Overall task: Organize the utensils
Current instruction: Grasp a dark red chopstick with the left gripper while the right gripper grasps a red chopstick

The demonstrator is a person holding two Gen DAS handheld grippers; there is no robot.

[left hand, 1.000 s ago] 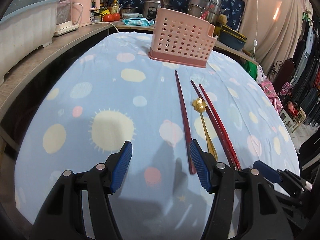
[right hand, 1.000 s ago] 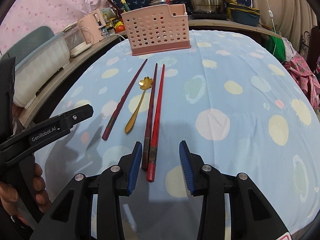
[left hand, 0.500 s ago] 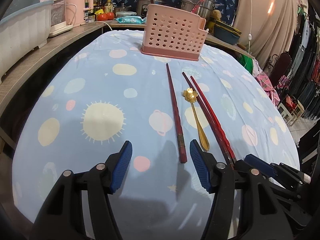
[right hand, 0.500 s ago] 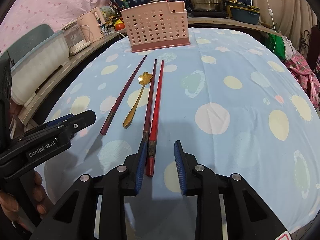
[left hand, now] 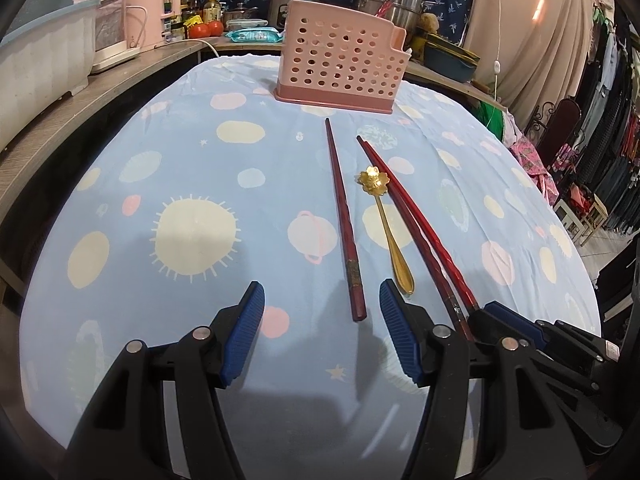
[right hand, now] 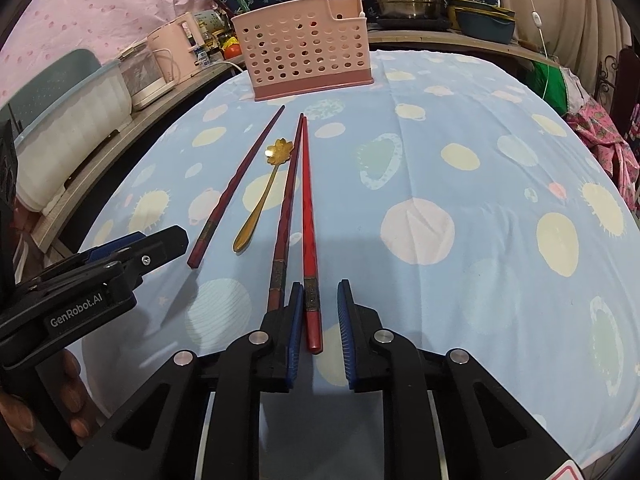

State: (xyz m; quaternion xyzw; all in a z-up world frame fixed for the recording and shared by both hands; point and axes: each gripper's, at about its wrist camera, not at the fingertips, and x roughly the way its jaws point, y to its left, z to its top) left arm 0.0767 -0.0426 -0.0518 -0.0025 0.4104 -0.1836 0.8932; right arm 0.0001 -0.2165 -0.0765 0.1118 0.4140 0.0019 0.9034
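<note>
Now the right gripper [right hand: 318, 312] has narrowed its jaws compared with a second ago: then they stood wide, straddling the near ends of both right-hand chopsticks; at this moment only the bright red chopstick [right hand: 308, 216] lies in the gap. The left pad sits between it and the darker chopstick [right hand: 286, 208] beside it. A sliver of space shows on either side of the red stick, so the jaws are closing but not yet clamped.

Left gripper [left hand: 320, 336]: jaws spread wide, holding nothing. Over the same second it has drawn back a little, so the butt of the lone dark chopstick [left hand: 344, 220] now lies ahead of the pads, not beside the right one.

Layout otherwise unchanged. All three chopsticks and the gold flower spoon [left hand: 386, 228] lie flat on the blue tabletop [left hand: 192, 168], tips toward the pink perforated caddy [left hand: 340, 64] at the far edge. Nothing on the cloth has shifted.

Judgement: the pick of the red chopstick is in its final closing phase and the sorting has barely begun. Risk: the neighbouring dark stick touches the red one along its length and may be dragged.
</note>
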